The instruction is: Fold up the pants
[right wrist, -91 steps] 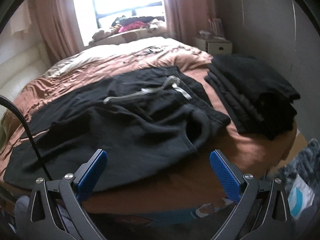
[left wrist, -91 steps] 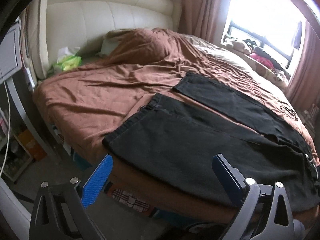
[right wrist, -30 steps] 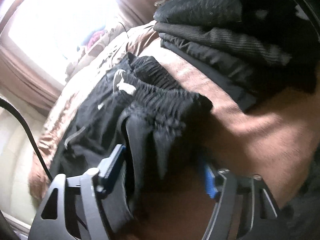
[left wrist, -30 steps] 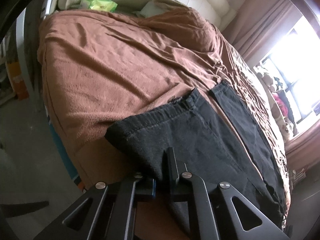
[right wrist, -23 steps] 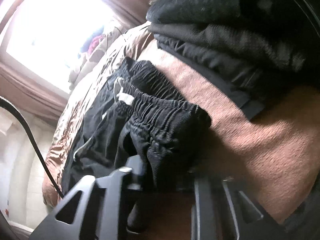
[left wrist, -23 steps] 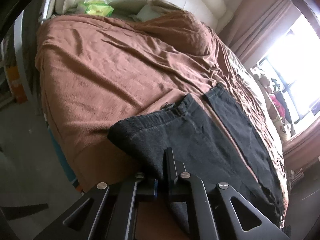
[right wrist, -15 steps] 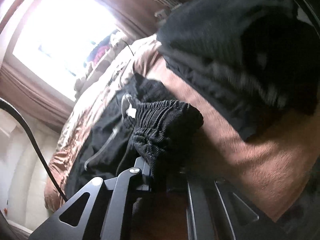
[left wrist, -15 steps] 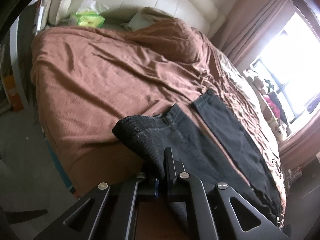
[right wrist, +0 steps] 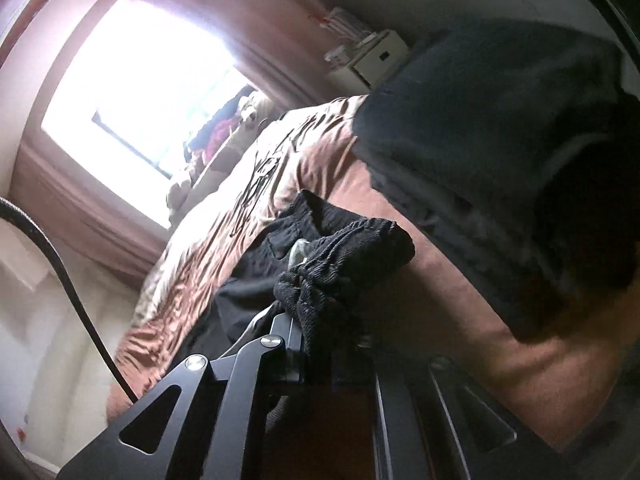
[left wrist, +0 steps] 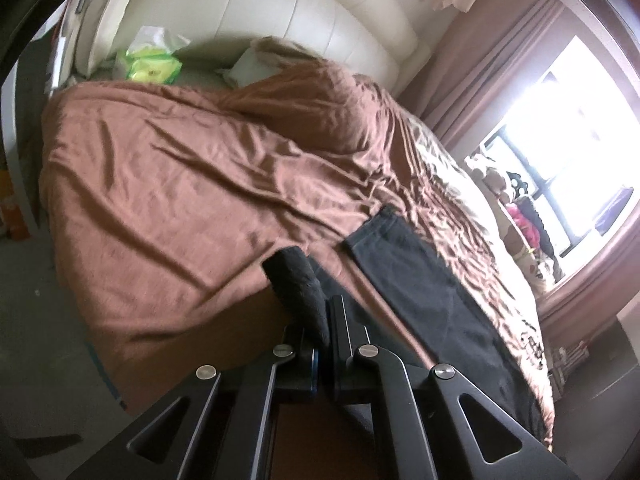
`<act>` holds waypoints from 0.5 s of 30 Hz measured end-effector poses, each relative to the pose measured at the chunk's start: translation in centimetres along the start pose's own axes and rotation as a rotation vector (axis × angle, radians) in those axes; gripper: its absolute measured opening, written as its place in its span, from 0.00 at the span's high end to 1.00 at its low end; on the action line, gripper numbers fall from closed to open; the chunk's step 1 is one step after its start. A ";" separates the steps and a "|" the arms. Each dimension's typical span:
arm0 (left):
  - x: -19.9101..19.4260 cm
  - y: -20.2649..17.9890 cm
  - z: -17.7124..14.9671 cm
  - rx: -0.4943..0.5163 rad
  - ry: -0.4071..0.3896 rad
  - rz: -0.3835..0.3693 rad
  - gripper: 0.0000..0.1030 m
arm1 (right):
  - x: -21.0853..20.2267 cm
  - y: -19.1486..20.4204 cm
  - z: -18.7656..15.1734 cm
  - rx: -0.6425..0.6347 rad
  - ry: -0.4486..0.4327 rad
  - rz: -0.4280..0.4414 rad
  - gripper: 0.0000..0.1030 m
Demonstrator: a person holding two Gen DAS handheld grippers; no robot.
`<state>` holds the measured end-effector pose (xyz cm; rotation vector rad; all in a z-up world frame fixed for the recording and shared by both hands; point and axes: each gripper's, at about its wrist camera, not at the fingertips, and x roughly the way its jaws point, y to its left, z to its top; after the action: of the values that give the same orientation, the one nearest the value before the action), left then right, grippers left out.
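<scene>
Black pants (left wrist: 424,276) lie on a brown bedspread (left wrist: 192,184). My left gripper (left wrist: 323,320) is shut on the near leg hem (left wrist: 298,280) and holds it bunched and lifted off the bed edge. The far leg lies flat beside it, toward the window. My right gripper (right wrist: 320,332) is shut on the ribbed black waistband (right wrist: 352,252), lifted off the bed, with a pale drawstring (right wrist: 298,250) showing beside it.
A stack of folded dark clothes (right wrist: 500,152) sits on the bed just right of the waistband. A green tissue pack (left wrist: 154,66) and cream headboard (left wrist: 280,12) are at the bed's head. Window sill with soft toys (left wrist: 520,216) is beyond. A white bedside unit (right wrist: 380,60) stands by the wall.
Both grippers closed on the pants and lifted: the left raised the near leg hem so it bunches, the right raised the waistband off the bed and tilted up.
</scene>
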<state>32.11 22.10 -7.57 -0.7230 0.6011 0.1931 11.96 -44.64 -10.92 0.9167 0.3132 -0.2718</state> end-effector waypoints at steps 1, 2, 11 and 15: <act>0.2 -0.3 0.3 -0.002 0.000 -0.008 0.96 | 0.2 0.4 0.2 -0.005 0.002 0.002 0.96; 0.4 -0.5 0.5 -0.001 0.000 -0.015 0.97 | 0.3 0.9 0.4 -0.012 0.002 0.009 0.96; 1.6 -1.8 2.4 -0.027 -0.007 -0.053 0.97 | 1.4 3.2 1.6 -0.068 0.008 -0.021 0.96; 2.6 -3.3 4.2 -0.035 -0.006 -0.064 0.97 | 1.9 4.7 2.8 -0.073 0.004 -0.026 0.96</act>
<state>37.33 22.37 -4.66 -0.7740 0.5690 0.1465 15.81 -44.35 -6.64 0.8417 0.3372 -0.2806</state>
